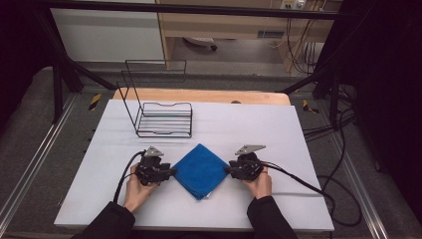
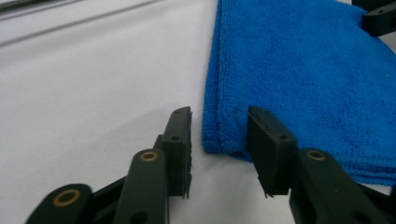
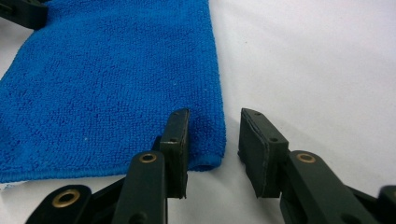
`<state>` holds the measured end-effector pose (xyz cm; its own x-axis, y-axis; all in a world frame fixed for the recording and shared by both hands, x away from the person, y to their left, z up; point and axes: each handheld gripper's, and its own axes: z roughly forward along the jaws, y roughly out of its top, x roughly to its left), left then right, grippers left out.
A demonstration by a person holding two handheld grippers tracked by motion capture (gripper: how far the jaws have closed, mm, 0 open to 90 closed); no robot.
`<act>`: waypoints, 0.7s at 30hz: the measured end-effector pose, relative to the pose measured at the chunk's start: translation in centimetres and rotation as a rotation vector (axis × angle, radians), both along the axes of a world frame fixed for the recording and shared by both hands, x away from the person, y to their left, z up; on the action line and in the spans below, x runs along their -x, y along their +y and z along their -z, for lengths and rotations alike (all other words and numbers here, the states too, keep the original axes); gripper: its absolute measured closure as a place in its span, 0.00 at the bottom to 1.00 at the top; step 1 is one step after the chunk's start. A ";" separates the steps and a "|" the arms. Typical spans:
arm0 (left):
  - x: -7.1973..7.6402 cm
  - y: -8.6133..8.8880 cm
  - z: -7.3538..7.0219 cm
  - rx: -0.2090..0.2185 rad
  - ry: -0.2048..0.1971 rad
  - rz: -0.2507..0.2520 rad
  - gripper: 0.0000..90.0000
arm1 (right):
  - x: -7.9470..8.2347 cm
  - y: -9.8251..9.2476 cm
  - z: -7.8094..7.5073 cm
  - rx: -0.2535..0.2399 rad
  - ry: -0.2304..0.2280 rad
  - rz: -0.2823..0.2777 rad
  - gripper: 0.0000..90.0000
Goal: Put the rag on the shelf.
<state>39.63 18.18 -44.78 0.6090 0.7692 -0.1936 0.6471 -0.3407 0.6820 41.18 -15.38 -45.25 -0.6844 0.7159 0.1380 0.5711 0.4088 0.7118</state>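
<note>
High view takes in what the gripper views lack: a wire rack (image 1: 161, 118) standing behind the blue cloth (image 1: 200, 170) on the white table (image 1: 259, 124). The folded cloth lies as a diamond between the two grippers. The left gripper (image 1: 170, 172) sits at the cloth's left corner, the right gripper (image 1: 230, 169) at its right corner. Left gripper view has the cloth's corner (image 2: 224, 144) in the gap between part-open jaws, pads not pressing it. Right gripper view shows the same at the other corner (image 3: 205, 154).
</note>
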 end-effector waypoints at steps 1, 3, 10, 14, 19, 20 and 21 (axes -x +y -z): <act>0.0 -0.1 0.0 0.000 -0.002 0.000 0.70 | 0.0 0.0 0.0 -0.002 0.001 0.003 0.71; 0.0 -0.2 0.1 0.005 0.007 0.008 0.75 | 0.0 0.1 0.0 -0.003 0.004 0.006 0.71; -0.1 -0.2 0.0 0.033 0.053 0.012 0.92 | 0.0 0.2 0.0 -0.049 0.067 0.007 0.92; 0.1 0.2 -0.6 0.054 0.052 0.007 0.94 | 0.2 0.5 -0.5 -0.038 0.071 0.017 0.96; 0.5 1.4 -2.4 0.107 0.043 0.004 0.94 | 1.4 1.3 -2.0 -0.041 0.066 -0.003 0.97; 0.7 1.9 -3.0 0.114 0.039 0.000 0.94 | 1.6 1.3 -2.2 -0.050 0.066 -0.004 0.97; 0.8 2.3 -3.5 0.116 0.037 -0.003 0.94 | 2.1 1.5 -2.7 -0.067 0.070 -0.010 0.97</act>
